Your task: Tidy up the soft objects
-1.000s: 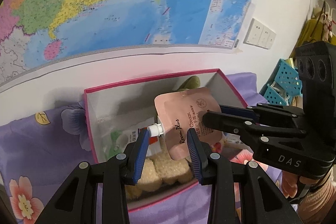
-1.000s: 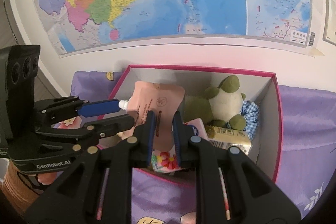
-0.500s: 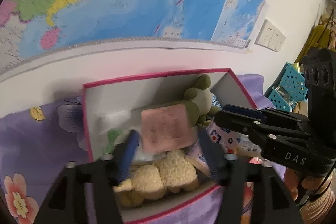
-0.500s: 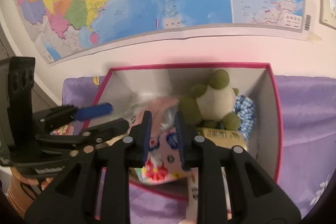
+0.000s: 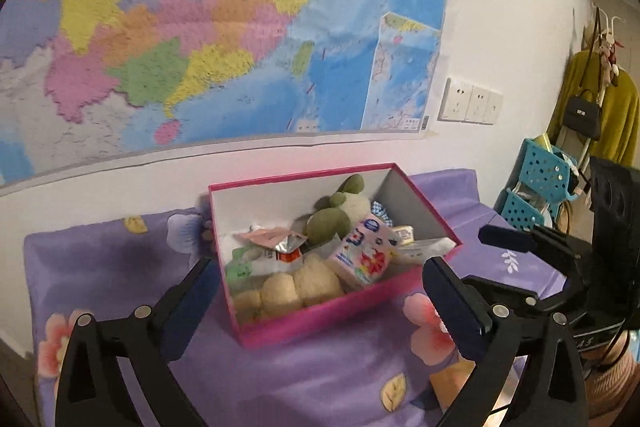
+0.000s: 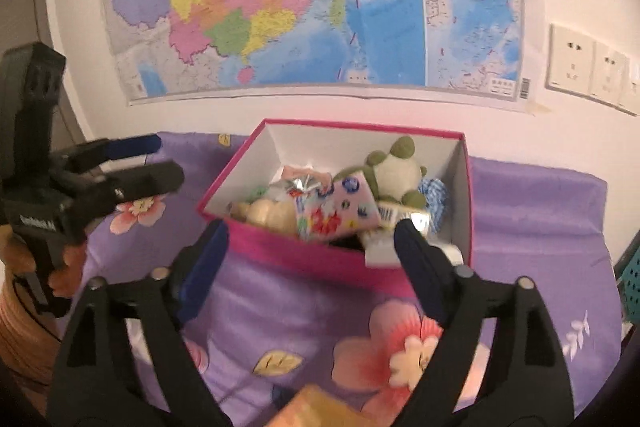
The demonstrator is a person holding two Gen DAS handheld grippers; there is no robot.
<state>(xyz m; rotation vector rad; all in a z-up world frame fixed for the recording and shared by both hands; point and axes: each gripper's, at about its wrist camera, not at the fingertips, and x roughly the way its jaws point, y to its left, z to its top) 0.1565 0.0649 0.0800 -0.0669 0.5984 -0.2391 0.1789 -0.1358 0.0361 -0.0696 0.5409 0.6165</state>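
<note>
A pink box [image 5: 320, 319] [image 6: 304, 255] stands on the purple flowered cloth. It holds a green and white plush frog [image 5: 340, 211] [image 6: 394, 171], a cream plush toy [image 5: 288, 291] [image 6: 268, 213], a pink cream pouch [image 5: 268, 237], a flowered pink packet [image 5: 364, 251] [image 6: 336, 211] and other soft packs. My left gripper [image 5: 320, 291] is open and empty, pulled back in front of the box. My right gripper [image 6: 312, 255] is open and empty, also in front of the box. Each gripper shows in the other's view [image 5: 540, 255] [image 6: 120, 171].
A large map [image 5: 200, 47] hangs on the white wall behind the box. Wall sockets [image 5: 470, 101] sit to the right. Blue perforated baskets [image 5: 536, 187] and hanging clothes [image 5: 600, 115] stand at the far right. An orange item [image 6: 320, 409] lies on the cloth near me.
Both grippers opened and let go of the pink cream pouch, which dropped into the box. Both grippers then pulled back from the box.
</note>
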